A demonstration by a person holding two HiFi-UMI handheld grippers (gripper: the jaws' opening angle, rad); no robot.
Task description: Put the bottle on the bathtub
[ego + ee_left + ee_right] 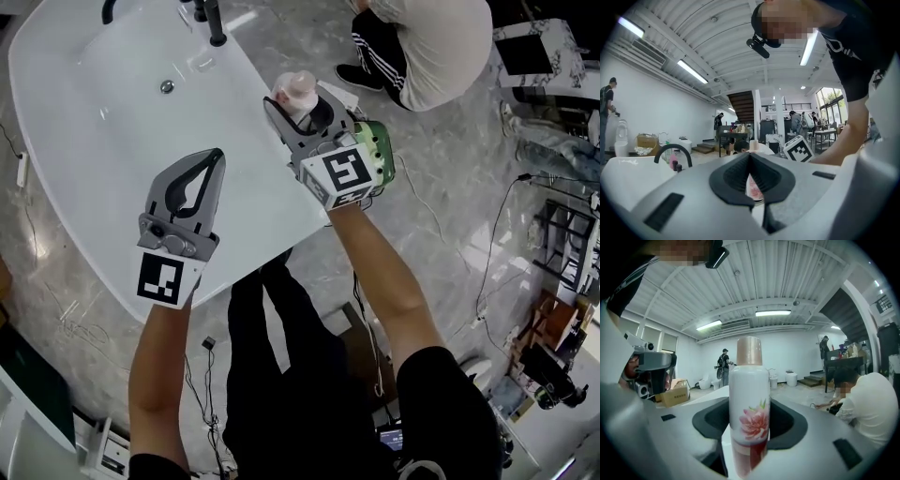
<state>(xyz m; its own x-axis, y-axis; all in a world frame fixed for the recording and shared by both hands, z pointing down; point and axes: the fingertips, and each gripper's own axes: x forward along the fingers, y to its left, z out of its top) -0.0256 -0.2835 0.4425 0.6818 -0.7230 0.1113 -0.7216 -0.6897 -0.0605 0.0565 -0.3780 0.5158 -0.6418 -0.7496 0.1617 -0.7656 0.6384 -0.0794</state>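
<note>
A white bottle [296,92] with a pink cap and a pink flower print stands upright between the jaws of my right gripper [300,108], which is shut on it. The bottle [749,399] fills the middle of the right gripper view, where the right gripper [750,425] hugs it on both sides. It is at the right rim of the white bathtub [94,122]; I cannot tell whether its base touches the rim. My left gripper [216,157] is shut and empty over the tub's near rim, left of the bottle. In the left gripper view the left gripper [750,159] points towards the bottle [753,186].
A black faucet [216,23] stands at the tub's far end, and a drain [167,86] lies in the basin. A person in a light top [427,47] crouches on the marble floor beyond the right gripper. Cables [497,234] run across the floor on the right.
</note>
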